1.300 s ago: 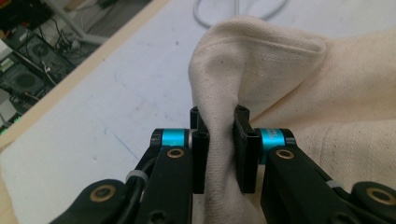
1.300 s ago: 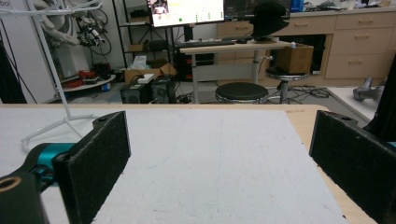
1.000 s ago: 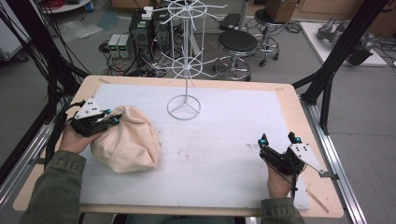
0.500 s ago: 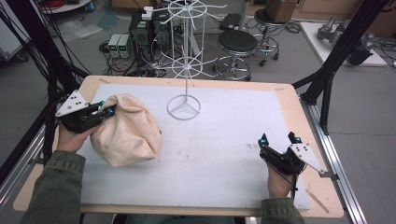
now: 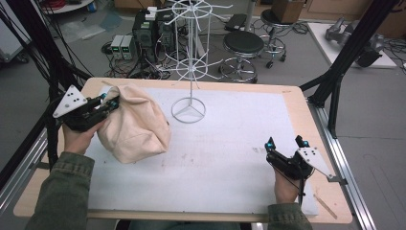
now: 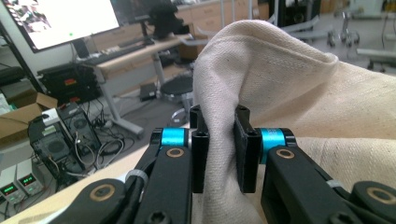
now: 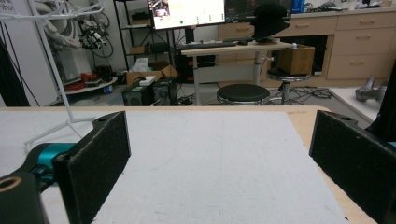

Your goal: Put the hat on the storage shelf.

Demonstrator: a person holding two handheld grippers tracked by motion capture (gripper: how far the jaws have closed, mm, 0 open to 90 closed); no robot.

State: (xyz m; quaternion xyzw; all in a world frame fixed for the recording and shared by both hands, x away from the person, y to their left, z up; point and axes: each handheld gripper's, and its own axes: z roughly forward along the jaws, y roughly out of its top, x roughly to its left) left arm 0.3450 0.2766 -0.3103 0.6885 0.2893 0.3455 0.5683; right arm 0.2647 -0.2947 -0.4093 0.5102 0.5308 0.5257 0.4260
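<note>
At the table's left side, left gripper (image 5: 109, 101) is clamped on a fold of the cream cloth bag (image 5: 131, 124). Left gripper view confirms it: both black pads (image 6: 245, 154) pinch a ridge of the fabric (image 6: 299, 93), jaws nearly together with only cloth between them. Bag hangs bunched from that grip, its lower bulk resting on the white mat (image 5: 230, 143), near the left edge of the wooden table (image 5: 297, 98). Hand wraps the gripper body, grey three-cornered plate on top pointing outward to the left.

White wire rack (image 5: 190, 62) stands just right of the bag, its round base on the mat at the far side; bag and base look apart, small gap between them.

Right gripper (image 5: 286, 142) sits low over the mat at the near right, well apart from the bag. Its jaws are spread wide, nothing between them; right gripper view shows bare mat (image 7: 210, 163) between the two pads (image 7: 100, 158), with the rack's foot (image 7: 51, 128) at the far left.
</note>
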